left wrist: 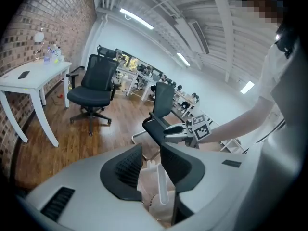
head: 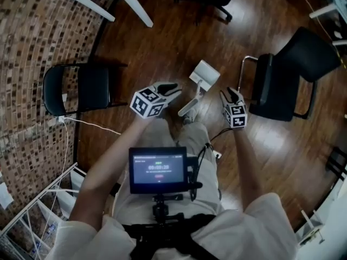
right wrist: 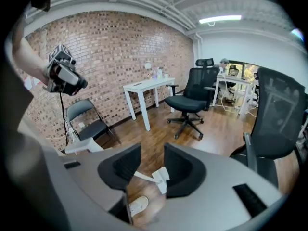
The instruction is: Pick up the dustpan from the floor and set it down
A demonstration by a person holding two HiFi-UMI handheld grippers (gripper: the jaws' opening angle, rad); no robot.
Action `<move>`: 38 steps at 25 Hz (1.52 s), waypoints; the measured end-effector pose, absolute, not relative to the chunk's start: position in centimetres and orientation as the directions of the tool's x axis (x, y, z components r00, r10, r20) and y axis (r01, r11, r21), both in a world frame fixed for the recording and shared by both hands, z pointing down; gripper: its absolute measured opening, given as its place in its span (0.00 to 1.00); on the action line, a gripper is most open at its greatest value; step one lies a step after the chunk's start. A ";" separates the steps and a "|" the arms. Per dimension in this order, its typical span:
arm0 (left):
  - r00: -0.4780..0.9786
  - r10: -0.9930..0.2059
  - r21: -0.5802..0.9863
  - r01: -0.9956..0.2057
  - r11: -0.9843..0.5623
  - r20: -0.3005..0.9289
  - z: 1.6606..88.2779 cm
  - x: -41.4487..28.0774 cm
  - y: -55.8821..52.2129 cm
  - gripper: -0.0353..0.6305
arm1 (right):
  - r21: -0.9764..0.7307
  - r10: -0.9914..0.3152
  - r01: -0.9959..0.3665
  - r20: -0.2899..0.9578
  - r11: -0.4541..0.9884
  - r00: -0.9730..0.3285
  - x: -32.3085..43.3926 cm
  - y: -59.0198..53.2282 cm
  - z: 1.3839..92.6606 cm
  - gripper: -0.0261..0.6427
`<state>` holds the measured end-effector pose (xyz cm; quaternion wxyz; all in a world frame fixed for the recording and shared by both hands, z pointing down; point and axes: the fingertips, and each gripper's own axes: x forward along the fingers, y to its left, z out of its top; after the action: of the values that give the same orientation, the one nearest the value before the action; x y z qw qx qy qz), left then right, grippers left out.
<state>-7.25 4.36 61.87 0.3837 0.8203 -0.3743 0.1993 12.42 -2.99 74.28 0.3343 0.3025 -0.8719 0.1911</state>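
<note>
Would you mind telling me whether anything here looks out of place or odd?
Only the dustpan: it lies on the open floor just ahead of the person's shoe, gripped by neither the left gripper nor the right gripper, where it could be stepped on. Nothing looks spilled or broken.

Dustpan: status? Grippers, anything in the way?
Left gripper open, empty. Right gripper open, empty. Dustpan on floor, unheld. Person's shoe near its handle.
</note>
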 end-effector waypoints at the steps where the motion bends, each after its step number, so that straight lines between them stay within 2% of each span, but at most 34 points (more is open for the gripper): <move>1: 0.648 -0.478 0.482 -0.761 -0.434 0.593 61.0 -7.6 4.2 0.20 | -0.126 -0.426 -0.671 0.683 0.731 -0.593 12.5 -2.9 72.7 0.31; 6: 0.679 -0.532 0.496 -0.733 -0.465 0.505 57.6 -9.6 3.7 0.13 | -0.098 -0.544 -0.735 0.609 0.671 -0.578 11.9 -2.0 64.4 0.31; 8: 0.688 -0.543 0.500 -0.724 -0.475 0.481 56.5 -10.5 3.6 0.06 | -0.085 -0.589 -0.758 0.577 0.647 -0.566 11.6 -1.5 61.4 0.31; 17: 0.760 -0.584 0.564 -0.625 -0.540 0.284 49.1 -17.0 3.8 0.06 | -0.032 -0.780 -0.880 0.448 0.475 -0.437 10.0 2.9 49.4 0.31; 20: 0.804 -0.554 0.582 -0.561 -0.589 0.214 47.2 -18.2 4.3 0.06 | -0.006 -0.823 -0.908 0.419 0.420 -0.383 8.9 4.8 46.2 0.31; 24: 0.888 -0.445 0.602 -0.419 -0.680 0.116 45.2 -17.5 6.4 0.06 | 0.038 -0.866 -0.936 0.394 0.351 -0.309 8.3 7.7 43.9 0.30; 29: 0.929 -0.349 0.574 -0.356 -0.738 0.127 45.5 -16.4 9.0 0.06 | 0.058 -0.887 -0.949 0.378 0.308 -0.265 7.5 10.6 43.7 0.30; 35: 0.935 -0.319 0.543 -0.350 -0.763 0.155 45.2 -15.5 11.0 0.06 | 0.072 -0.895 -0.937 0.328 0.342 -0.302 7.3 12.0 43.3 0.30; 38: 0.919 -0.350 0.536 -0.390 -0.749 0.180 45.5 -15.2 11.2 0.06 | 0.067 -0.881 -0.929 0.349 0.365 -0.321 7.9 12.6 44.3 0.28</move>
<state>-15.23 11.17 45.50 0.2938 0.9345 -0.1978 0.0344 7.95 12.59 44.30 0.1652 0.5588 -0.8094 0.0726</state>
